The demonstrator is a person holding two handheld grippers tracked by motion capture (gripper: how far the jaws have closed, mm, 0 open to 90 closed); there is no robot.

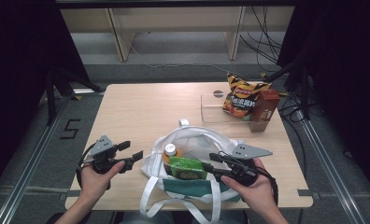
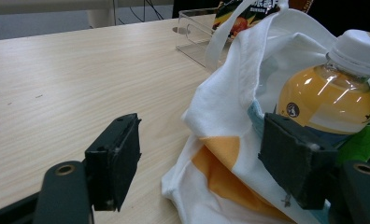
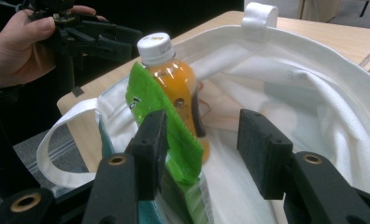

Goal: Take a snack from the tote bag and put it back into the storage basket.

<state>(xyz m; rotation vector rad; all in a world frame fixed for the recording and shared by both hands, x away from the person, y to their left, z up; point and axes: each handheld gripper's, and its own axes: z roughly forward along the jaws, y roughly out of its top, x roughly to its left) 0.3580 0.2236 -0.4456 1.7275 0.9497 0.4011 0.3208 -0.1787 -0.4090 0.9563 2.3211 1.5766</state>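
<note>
A white tote bag (image 1: 199, 140) lies open at the table's front, its mouth facing up. Inside stand an orange juice bottle (image 1: 170, 150) with a white cap and a green snack packet (image 1: 188, 169). My left gripper (image 1: 130, 150) is open just left of the bag; in its own view the bag's edge (image 2: 230, 93) sits between the jaws and the bottle (image 2: 328, 98) rises behind the right one. My right gripper (image 1: 211, 162) reaches into the bag from the right. Its jaws (image 3: 202, 119) stand apart, with the packet's edge (image 3: 150, 95) against the left jaw and the bottle (image 3: 176, 79) behind.
A clear plastic tray (image 1: 211, 109) sits at the back right with a chips bag (image 1: 241, 95) and a brown carton (image 1: 265, 109) by it. Bare wooden tabletop (image 1: 141, 107) stretches left and behind the bag. The bag's straps (image 1: 150, 196) hang over the front edge.
</note>
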